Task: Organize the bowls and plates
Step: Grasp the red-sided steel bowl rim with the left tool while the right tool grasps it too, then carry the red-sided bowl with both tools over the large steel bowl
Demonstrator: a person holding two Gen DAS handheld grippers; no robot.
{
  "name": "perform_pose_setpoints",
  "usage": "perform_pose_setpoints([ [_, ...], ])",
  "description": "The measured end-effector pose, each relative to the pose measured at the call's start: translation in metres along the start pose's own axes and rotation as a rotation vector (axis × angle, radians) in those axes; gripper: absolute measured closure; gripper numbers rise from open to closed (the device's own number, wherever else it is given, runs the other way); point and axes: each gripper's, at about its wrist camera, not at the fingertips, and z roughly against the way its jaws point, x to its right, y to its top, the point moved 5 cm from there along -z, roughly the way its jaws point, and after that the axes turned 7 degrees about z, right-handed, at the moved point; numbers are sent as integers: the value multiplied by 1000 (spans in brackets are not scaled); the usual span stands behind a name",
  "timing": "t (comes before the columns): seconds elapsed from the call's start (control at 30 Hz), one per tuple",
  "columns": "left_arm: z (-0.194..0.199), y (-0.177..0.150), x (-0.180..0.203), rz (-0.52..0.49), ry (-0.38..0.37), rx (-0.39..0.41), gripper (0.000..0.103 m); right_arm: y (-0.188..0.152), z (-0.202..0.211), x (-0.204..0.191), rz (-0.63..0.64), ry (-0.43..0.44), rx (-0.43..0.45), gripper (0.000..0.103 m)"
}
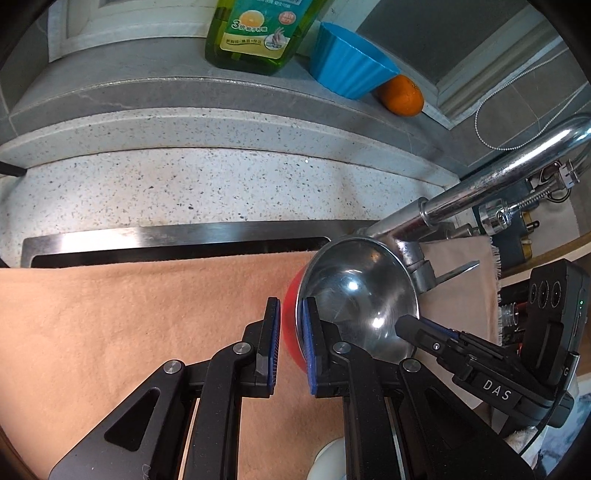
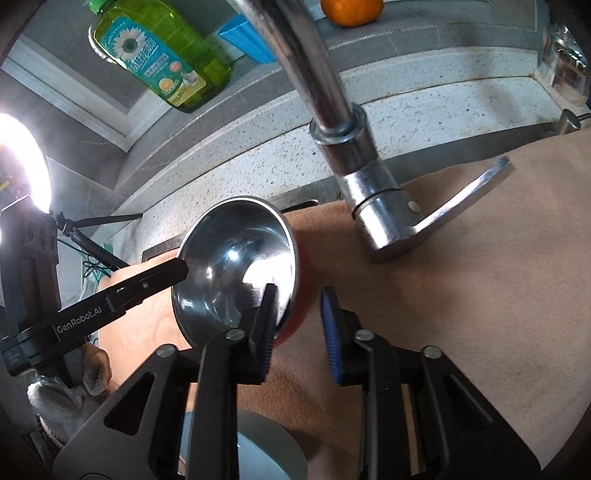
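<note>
Straddling the bowl (image 1: 358,295) rim: left gripper (image 1: 291,306) clamped, right gripper (image 2: 300,291) perhaps just loose (faucet (image 1: 480,188) close behind, cloth (image 1: 129,314) bare leftward).

Green bottle (image 1: 255,33), orange (image 1: 403,95) (ledge)

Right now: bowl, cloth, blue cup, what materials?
Bowl: likely polished steel inside, mirror glints; outside red, coating unclear. Cloth: tan fabric, matte, fuzzy nap, frayed edge. Blue cup: probably plastic or silicone, fluted, dull sheen.
</note>
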Motion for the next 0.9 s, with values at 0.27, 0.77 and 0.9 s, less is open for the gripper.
perform_pose_setpoints([
  [0.27,-5,-1,3,-15,-1,-8,94,2,-1,-5,22,-1,8,88],
  [0.77,40,-17,17,-65,-58,45,94,-10,44,-20,48,2,47,89],
  [0.9,59,-27,23,-86,-73,63,94,-18,65,-31,67,1,64,88],
])
